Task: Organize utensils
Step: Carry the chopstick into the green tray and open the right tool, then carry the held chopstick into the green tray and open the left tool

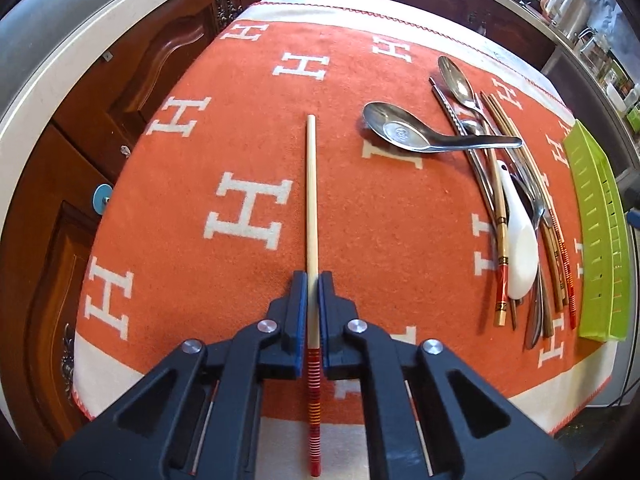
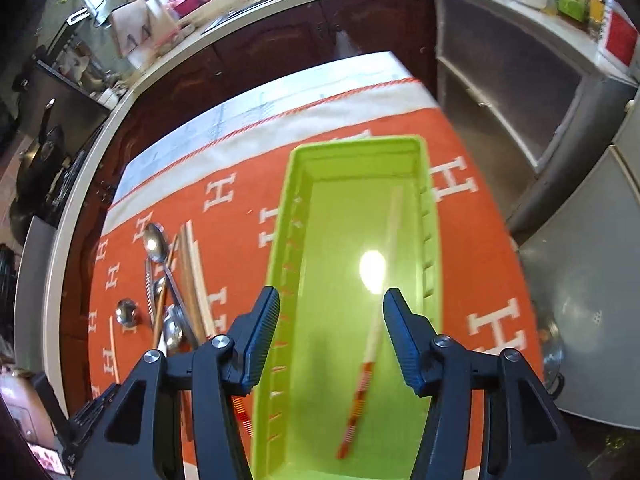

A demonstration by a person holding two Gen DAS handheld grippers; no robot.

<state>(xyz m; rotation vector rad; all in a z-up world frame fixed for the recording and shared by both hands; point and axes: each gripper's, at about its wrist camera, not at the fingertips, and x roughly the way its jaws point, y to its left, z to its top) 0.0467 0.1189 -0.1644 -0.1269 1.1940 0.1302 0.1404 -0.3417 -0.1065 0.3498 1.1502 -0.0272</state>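
My left gripper [image 1: 313, 280] is shut on a cream chopstick [image 1: 311, 184] with a red striped end, held pointing forward over the orange cloth [image 1: 240, 128]. A pile of utensils [image 1: 508, 200] lies to its right: metal spoons, a white ceramic spoon [image 1: 520, 252], several chopsticks. A big metal spoon [image 1: 404, 130] lies beside the pile. The green tray [image 1: 600, 240] stands at the far right. My right gripper [image 2: 330, 300] is open above the green tray [image 2: 432, 248]. A matching chopstick [image 2: 374, 328] lies blurred inside the tray.
The table's left edge drops off to dark wooden cabinets [image 1: 100, 120]. In the right wrist view the utensil pile [image 2: 172, 300] lies left of the tray. A steel cabinet [image 2: 520, 100] and a counter with bottles stand beyond the table.
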